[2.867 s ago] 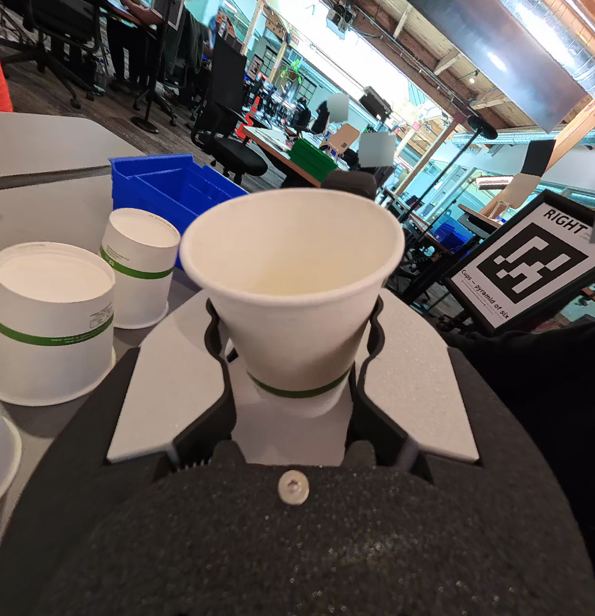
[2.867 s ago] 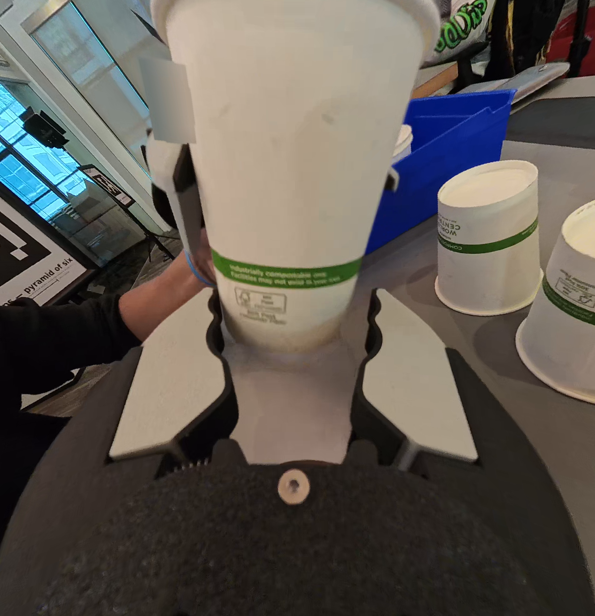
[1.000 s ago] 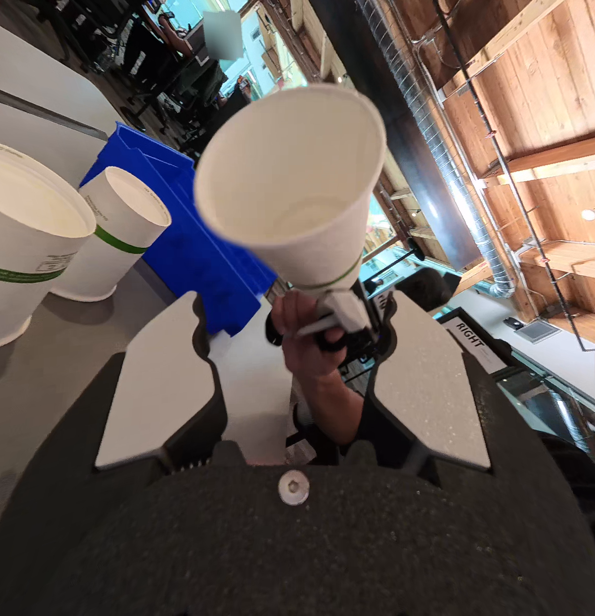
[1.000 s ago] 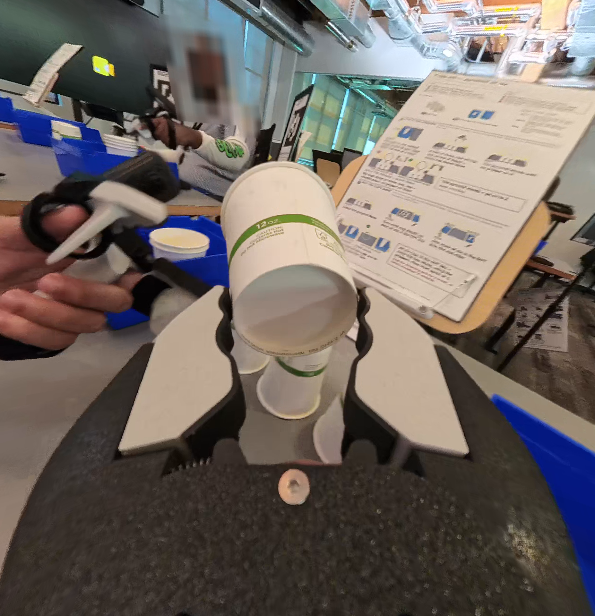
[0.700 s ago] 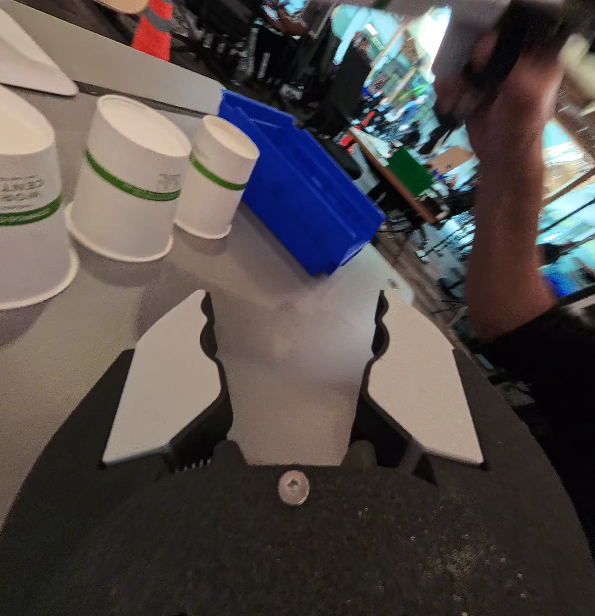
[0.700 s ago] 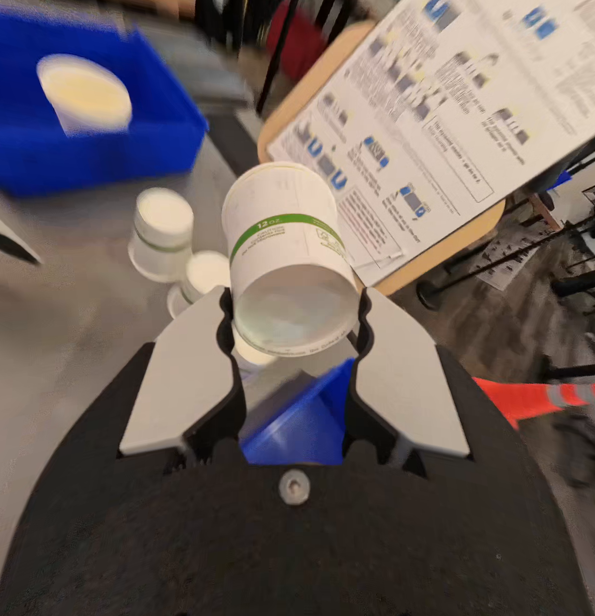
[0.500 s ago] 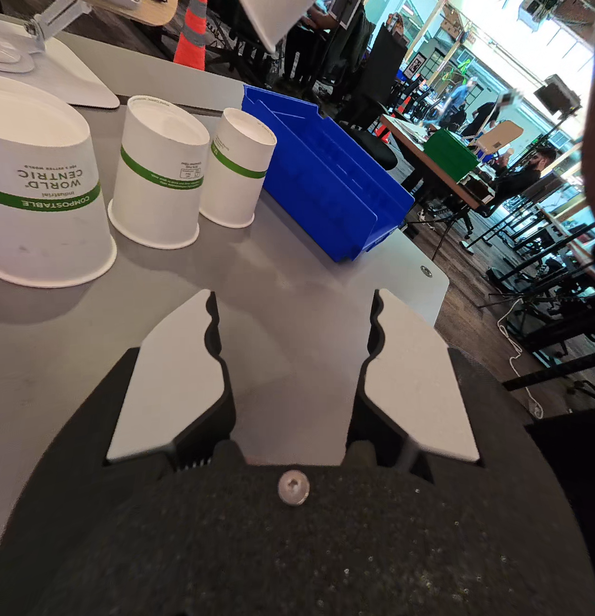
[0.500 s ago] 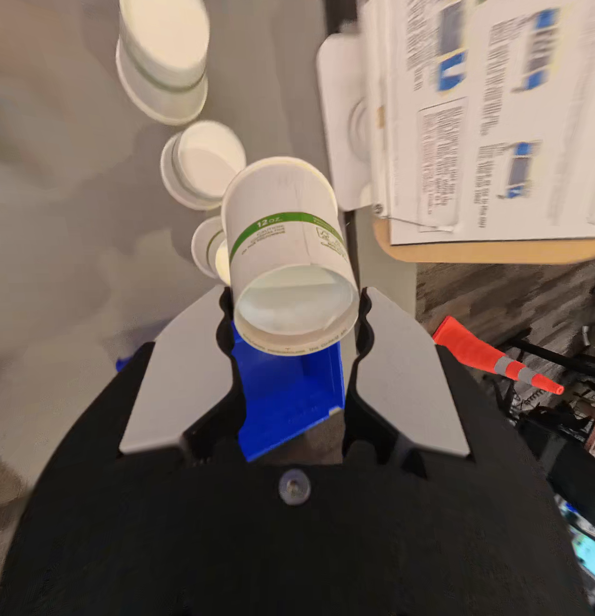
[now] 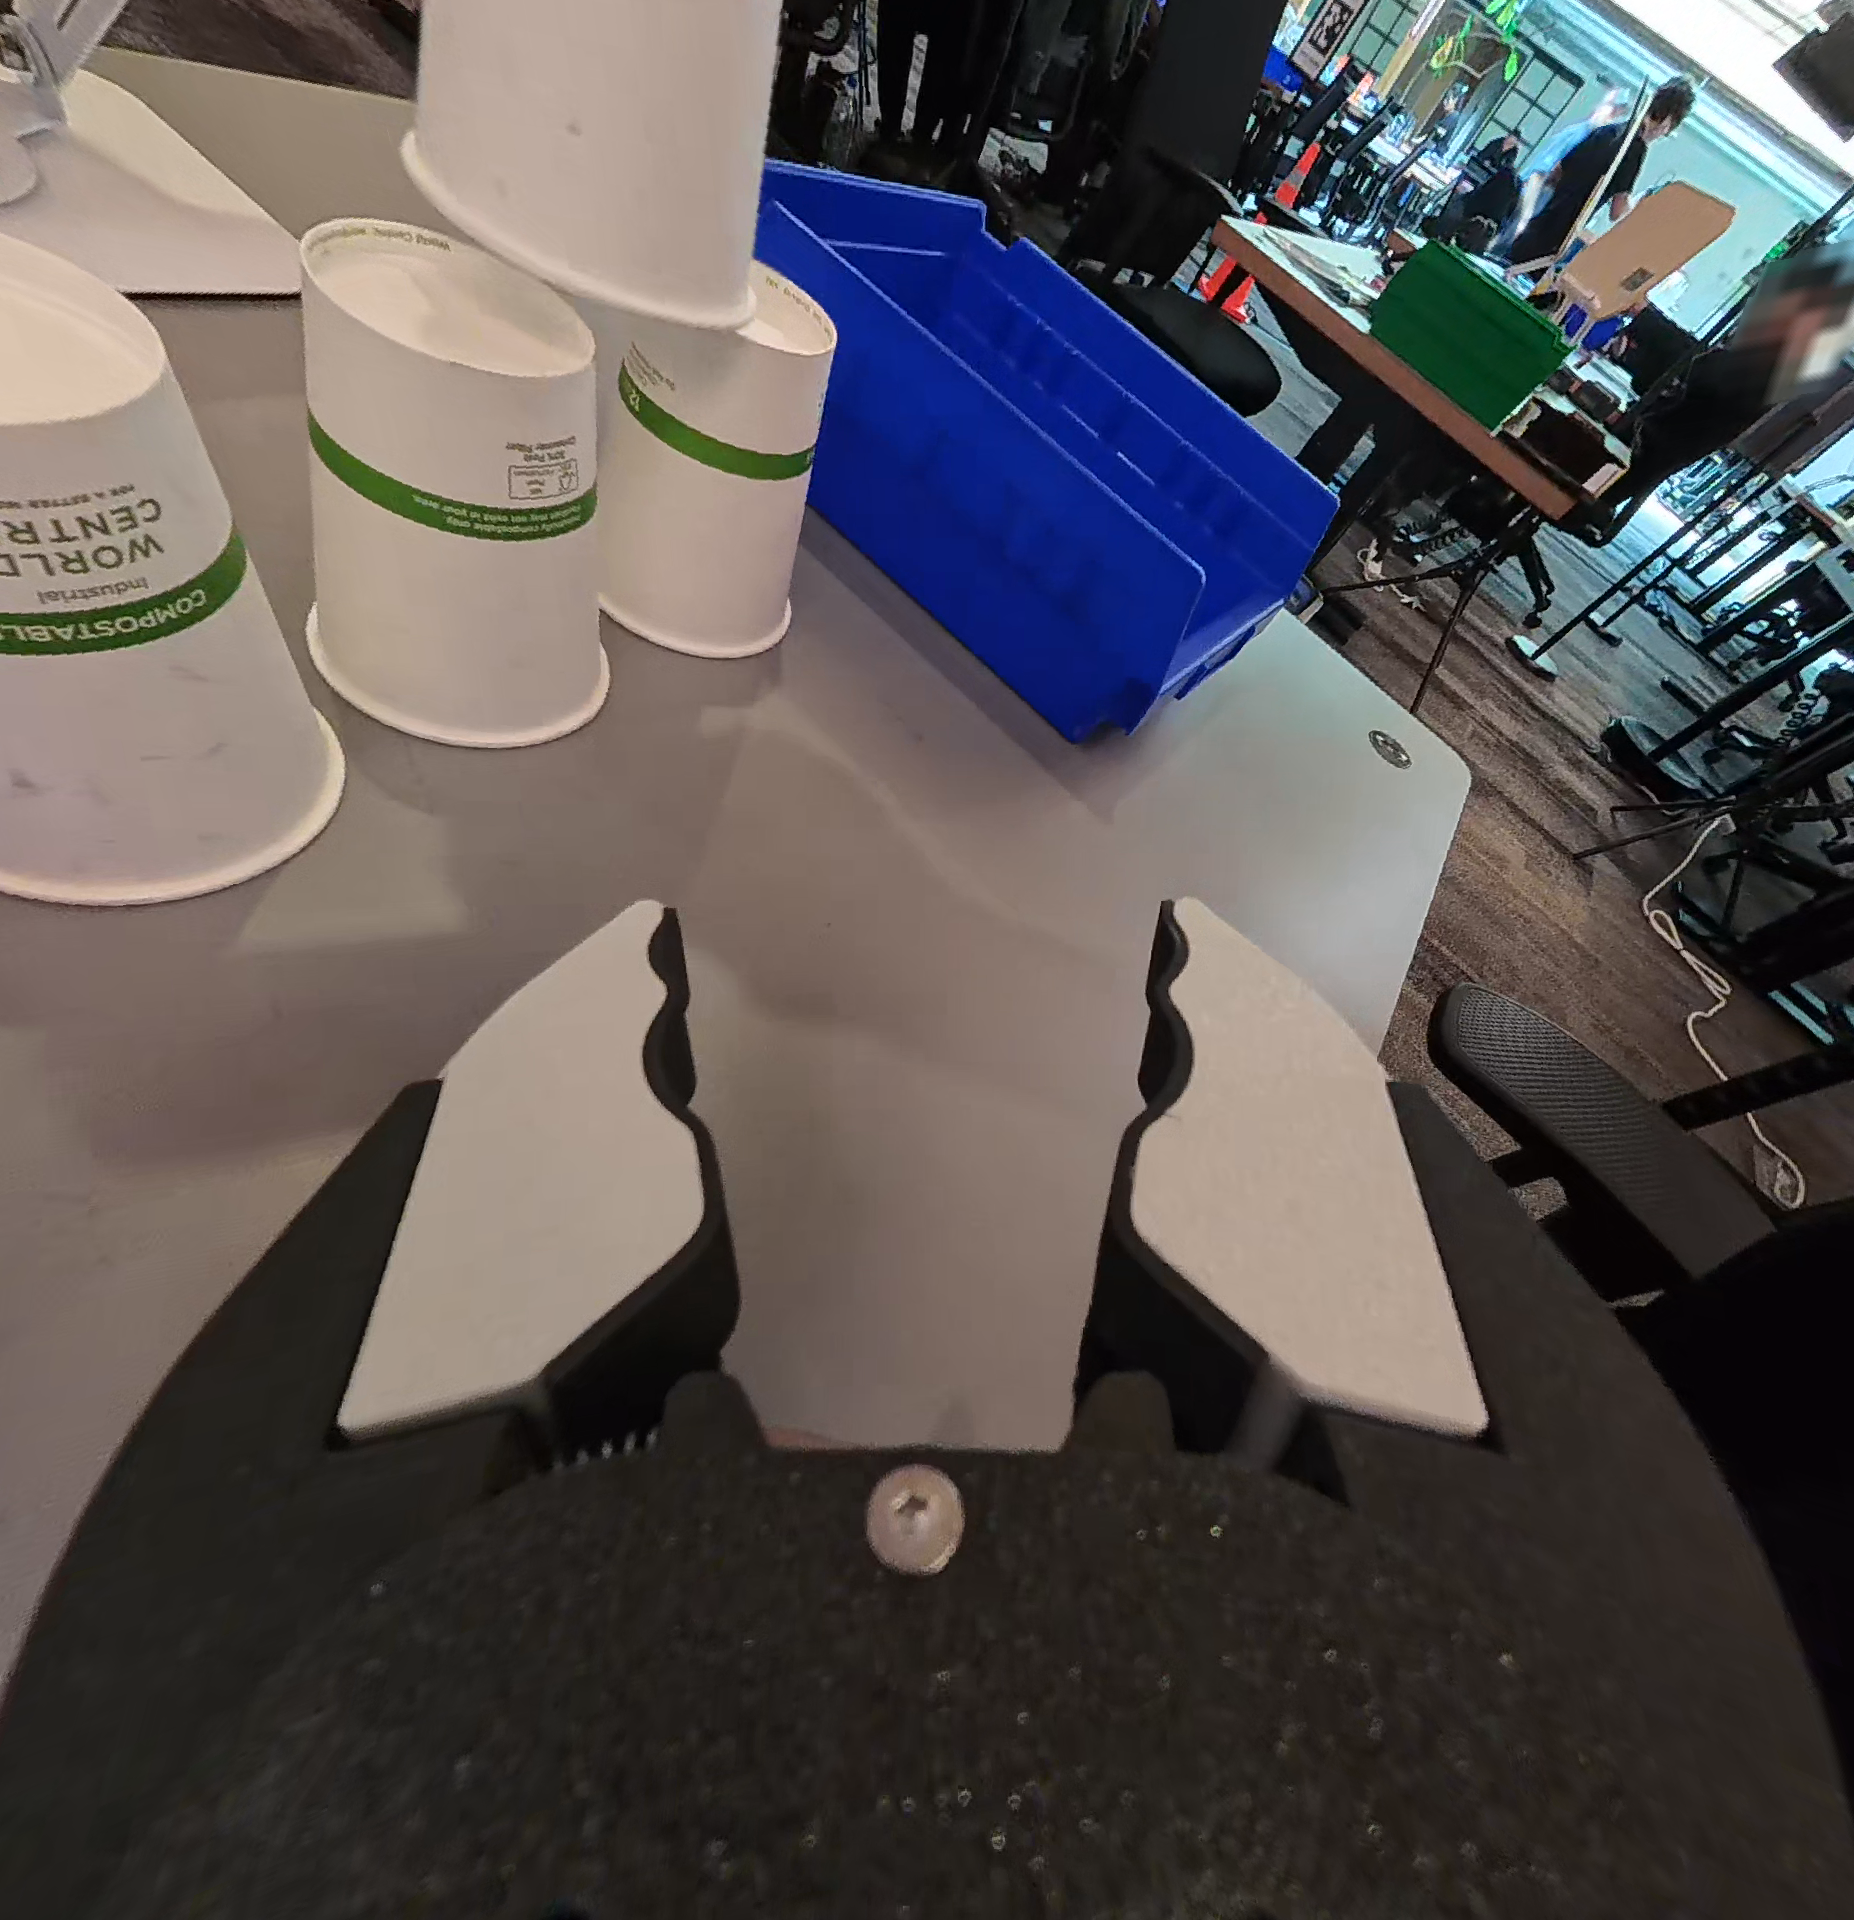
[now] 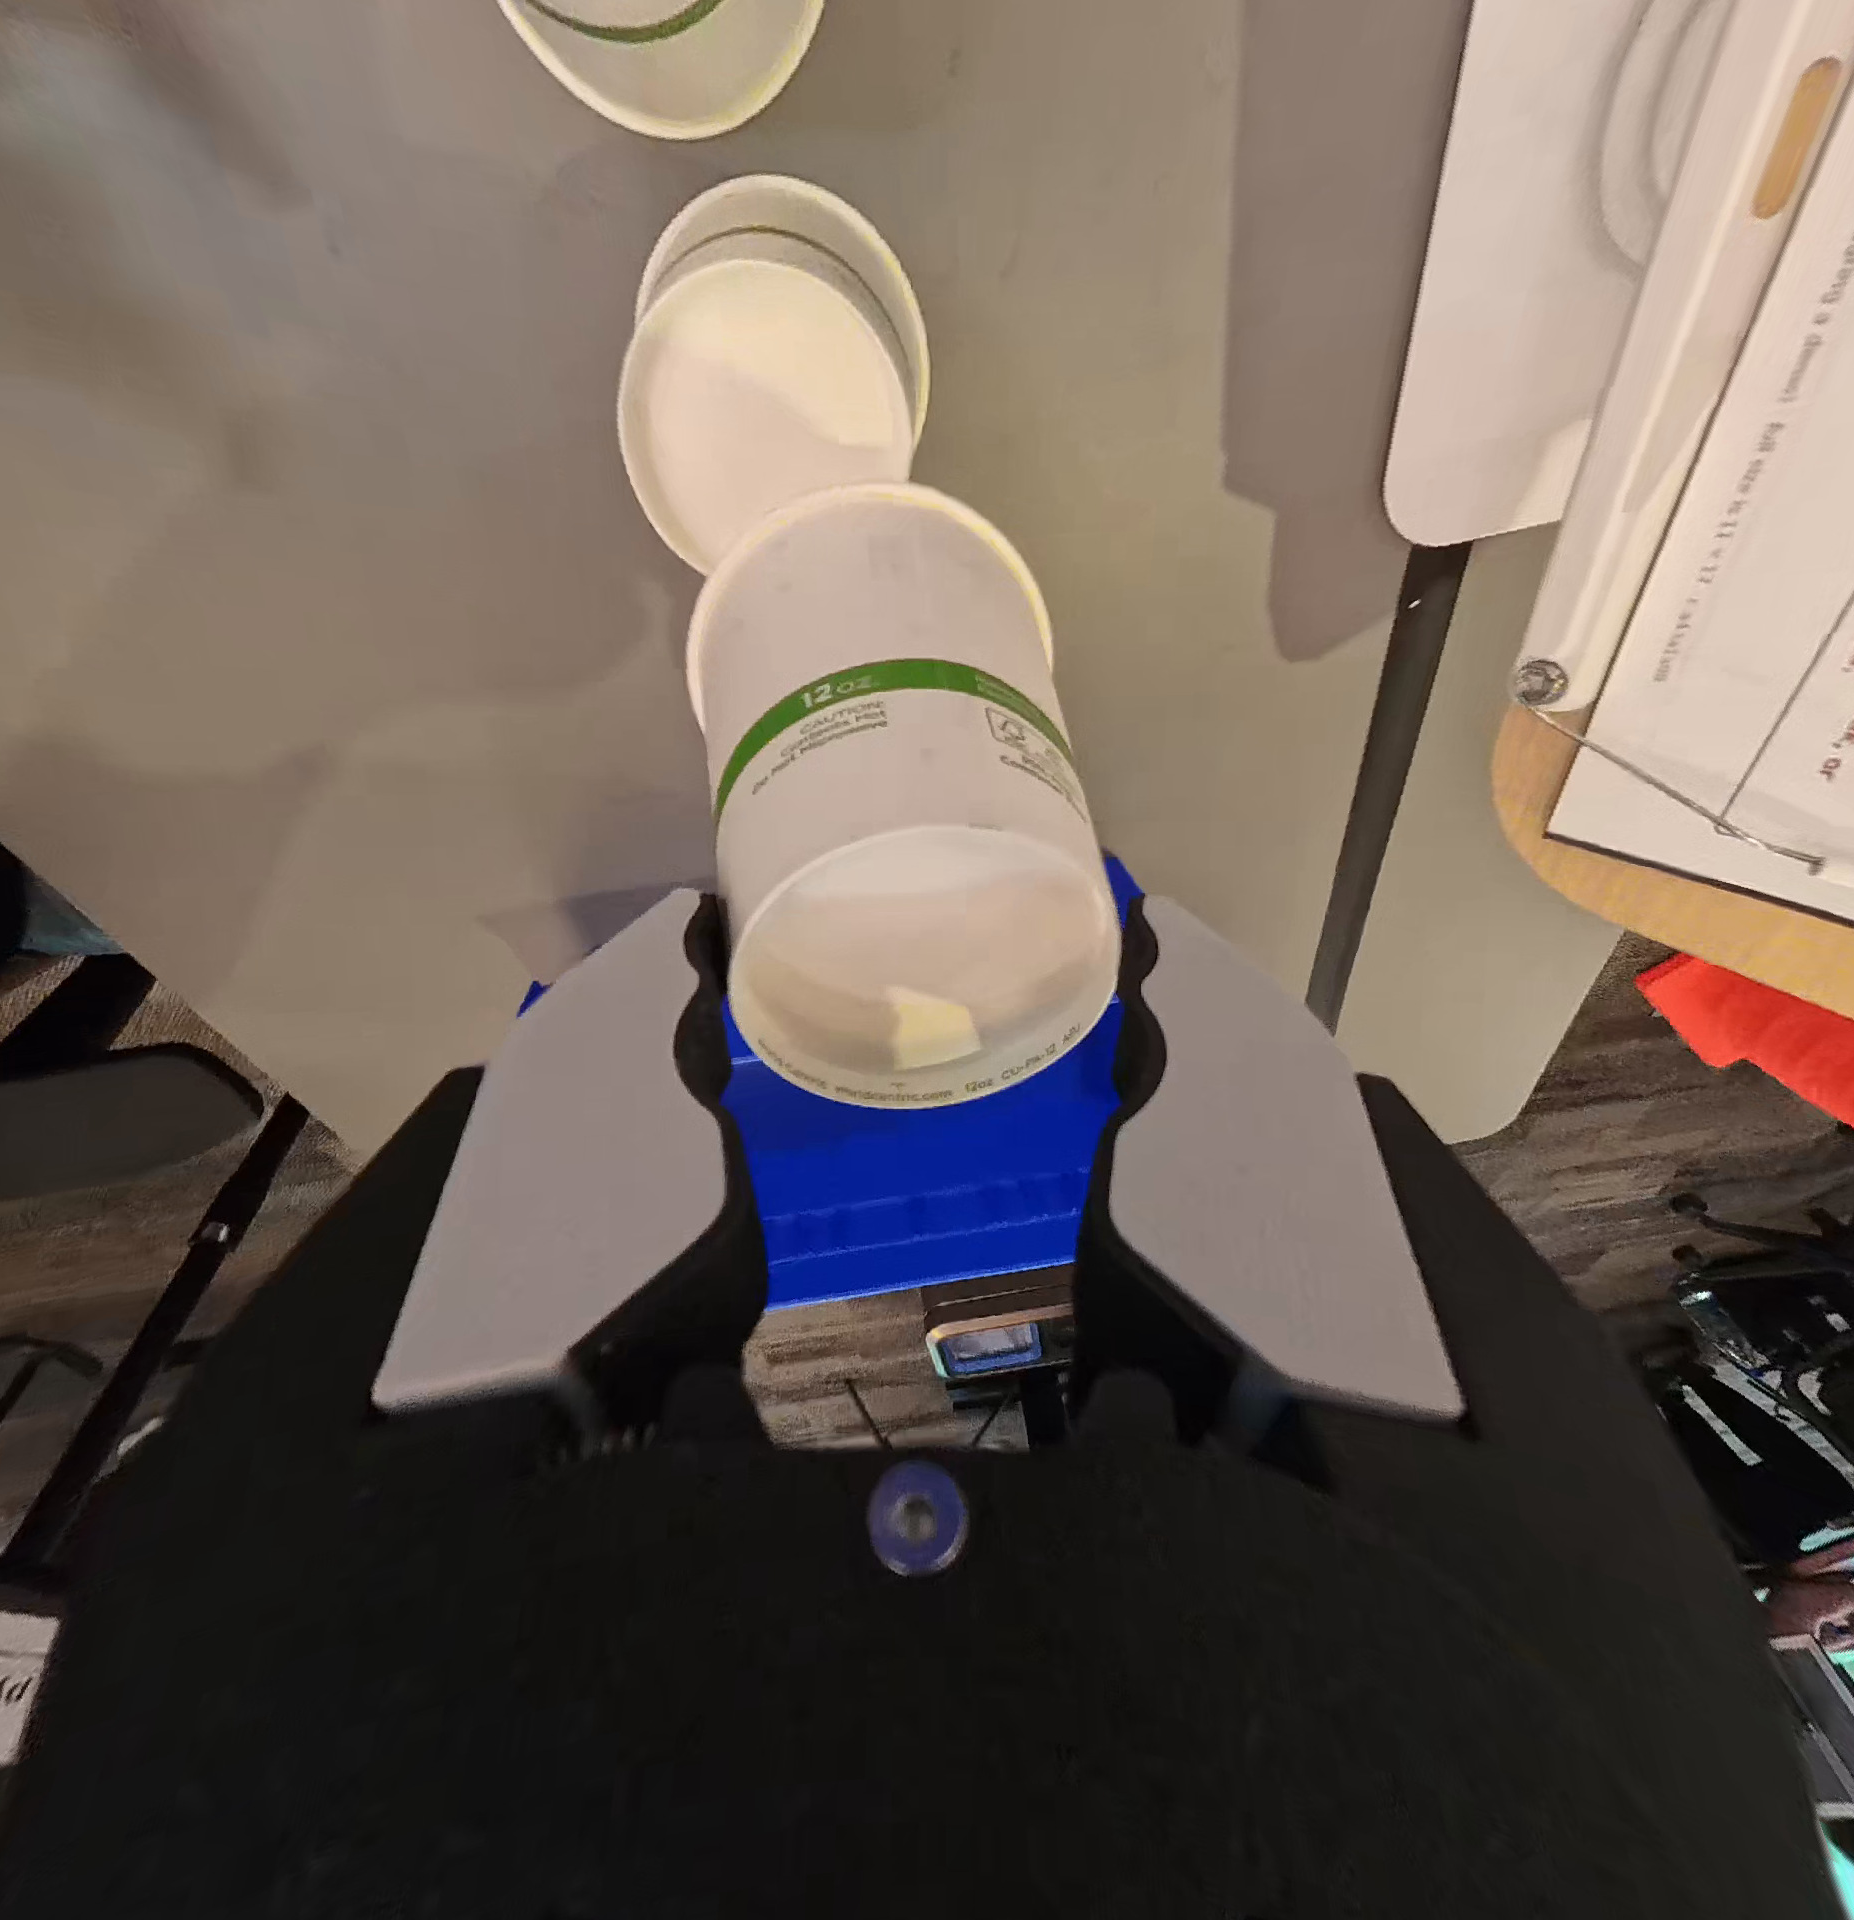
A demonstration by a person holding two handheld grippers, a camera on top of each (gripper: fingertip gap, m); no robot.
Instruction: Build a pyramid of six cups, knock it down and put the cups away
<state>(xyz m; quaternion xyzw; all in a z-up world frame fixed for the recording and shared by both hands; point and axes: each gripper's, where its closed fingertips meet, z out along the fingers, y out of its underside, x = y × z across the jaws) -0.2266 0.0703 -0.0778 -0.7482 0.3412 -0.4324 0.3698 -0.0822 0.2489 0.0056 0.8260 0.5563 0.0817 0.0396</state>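
Three white paper cups stand upside down in a row on the grey table [image 9: 902, 883], at the left of the left wrist view: a near cup [image 9: 102, 582], a middle cup [image 9: 450, 499] and a far cup [image 9: 710, 488]. This looks like the finished bottom row of the pyramid.

A fourth cup [image 9: 601, 145] hangs upside down at the top of that view, tilted, its rim just above the middle and far cups; whether it touches them cannot be told. The right gripper [image 10: 918, 914] is closed on this cup's base. It appears to be the first cup of the second row, not yet set down.

The left gripper [image 9: 912, 925] is wide open and empty, low over bare table.

A blue bin [image 9: 1016, 488] sits just behind the far cup.

Count: four cups visible, one bin. Two more cups, the knock-down and the putting away seem left.
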